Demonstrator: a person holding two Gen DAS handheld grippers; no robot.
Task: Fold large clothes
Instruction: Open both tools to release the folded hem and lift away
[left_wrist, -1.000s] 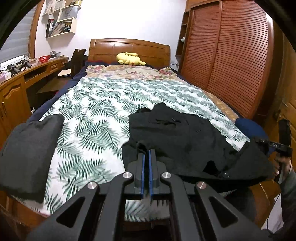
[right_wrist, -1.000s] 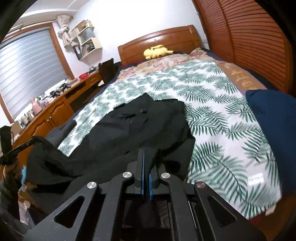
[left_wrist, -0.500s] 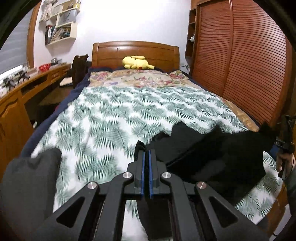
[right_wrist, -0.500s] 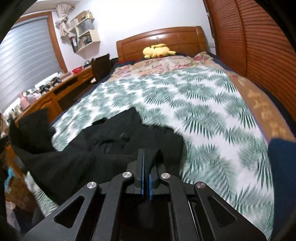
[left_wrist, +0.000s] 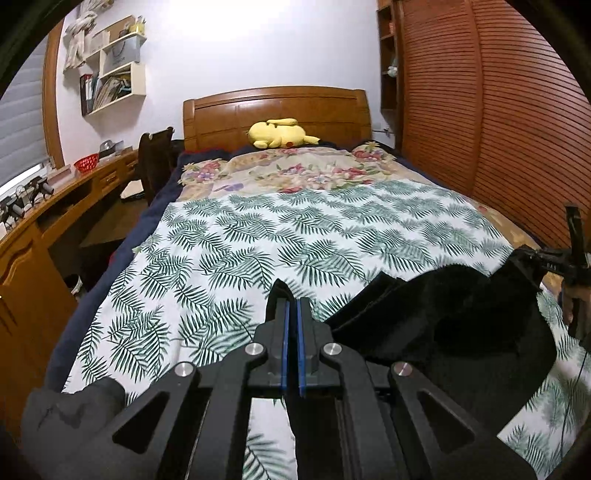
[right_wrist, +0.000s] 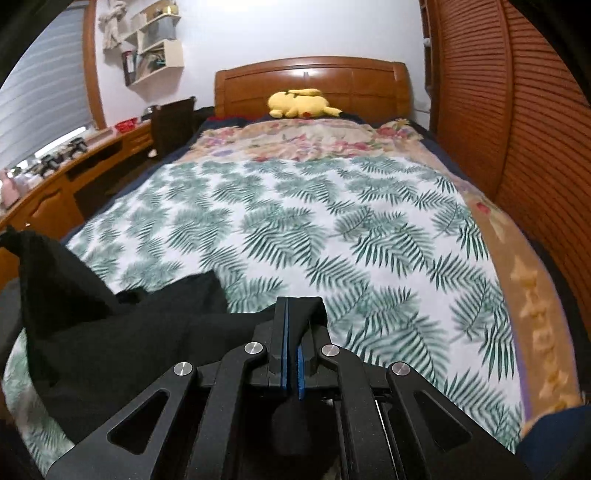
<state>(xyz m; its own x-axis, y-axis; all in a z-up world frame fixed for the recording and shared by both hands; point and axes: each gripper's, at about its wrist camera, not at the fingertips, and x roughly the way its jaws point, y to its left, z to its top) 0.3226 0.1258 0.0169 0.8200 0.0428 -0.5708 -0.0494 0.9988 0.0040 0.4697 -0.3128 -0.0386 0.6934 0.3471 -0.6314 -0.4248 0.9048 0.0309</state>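
A large black garment (left_wrist: 461, 332) hangs lifted between my two grippers above the near end of the bed's palm-leaf sheet (left_wrist: 295, 236). My left gripper (left_wrist: 291, 306) is shut on one edge of it, with cloth pinched between the blue pads. My right gripper (right_wrist: 291, 314) is shut on the other edge; the black garment (right_wrist: 110, 332) drapes to its left. The right gripper also shows at the far right of the left wrist view (left_wrist: 569, 258).
A dark grey folded garment (left_wrist: 70, 417) lies at the bed's near left corner. A yellow plush toy (left_wrist: 280, 134) sits by the wooden headboard (left_wrist: 277, 107). A wooden desk (left_wrist: 44, 221) runs along the left, a slatted wardrobe (left_wrist: 498, 129) along the right.
Both grippers have lifted the black garment off the sheet and pulled it toward the bed's near end. Most of the sheet is now uncovered.
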